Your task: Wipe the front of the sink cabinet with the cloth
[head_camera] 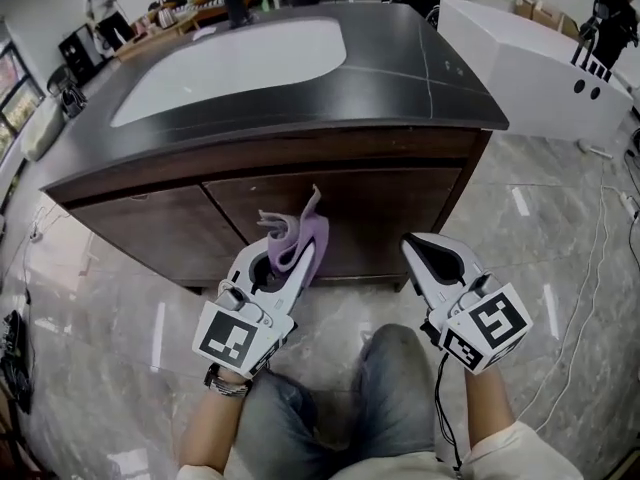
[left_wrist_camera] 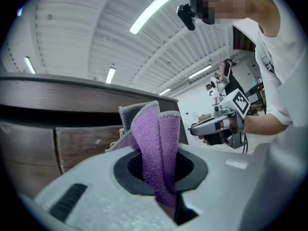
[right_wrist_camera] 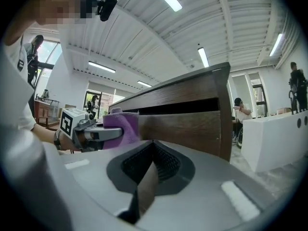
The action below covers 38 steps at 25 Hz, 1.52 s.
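The sink cabinet has a dark countertop (head_camera: 400, 78) with a white basin (head_camera: 240, 63) and brown wooden doors (head_camera: 380, 218). A purple and grey cloth (head_camera: 298, 230) sticks up out of my left gripper (head_camera: 290, 258), which is shut on it just in front of the doors, low and left of centre. In the left gripper view the cloth (left_wrist_camera: 156, 143) rises folded from between the jaws of the left gripper (left_wrist_camera: 161, 172), with the cabinet front (left_wrist_camera: 82, 138) behind it. My right gripper (head_camera: 425, 253) hovers to the right, shut and empty. In the right gripper view its jaws meet in front of the door (right_wrist_camera: 192, 124).
A white counter unit (head_camera: 540, 68) stands at the right rear. Cables (head_camera: 590, 268) trail over the marble floor on the right. The person's knees (head_camera: 400, 368) are below the grippers. Other people stand in the far background.
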Each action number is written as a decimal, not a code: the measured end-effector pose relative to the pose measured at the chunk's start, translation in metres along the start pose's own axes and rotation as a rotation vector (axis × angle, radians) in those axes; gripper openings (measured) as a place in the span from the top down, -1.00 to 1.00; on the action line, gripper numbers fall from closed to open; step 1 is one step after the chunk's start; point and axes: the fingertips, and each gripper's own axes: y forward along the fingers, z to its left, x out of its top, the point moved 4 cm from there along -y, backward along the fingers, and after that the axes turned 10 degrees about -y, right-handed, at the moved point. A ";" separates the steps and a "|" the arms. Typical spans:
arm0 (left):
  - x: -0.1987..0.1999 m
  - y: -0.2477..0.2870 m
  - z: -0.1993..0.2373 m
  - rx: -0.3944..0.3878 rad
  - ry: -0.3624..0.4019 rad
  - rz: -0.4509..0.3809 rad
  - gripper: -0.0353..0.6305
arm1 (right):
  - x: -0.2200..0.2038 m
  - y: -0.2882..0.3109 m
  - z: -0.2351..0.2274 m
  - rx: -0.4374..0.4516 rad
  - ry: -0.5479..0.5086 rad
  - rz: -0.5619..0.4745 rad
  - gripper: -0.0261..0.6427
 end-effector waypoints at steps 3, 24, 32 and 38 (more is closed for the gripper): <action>0.011 -0.019 0.020 0.060 0.030 -0.041 0.75 | 0.012 0.019 0.015 0.026 -0.008 -0.018 0.90; 0.288 -0.085 0.049 0.218 -0.048 0.044 0.75 | 0.326 0.043 0.034 0.206 -0.096 0.000 0.90; 0.458 -0.083 -0.003 0.274 -0.047 -0.008 0.75 | 0.489 -0.019 -0.004 0.200 -0.050 -0.037 0.90; 0.539 -0.086 -0.052 0.307 -0.036 0.013 0.75 | 0.579 -0.076 -0.015 0.219 -0.087 -0.088 0.90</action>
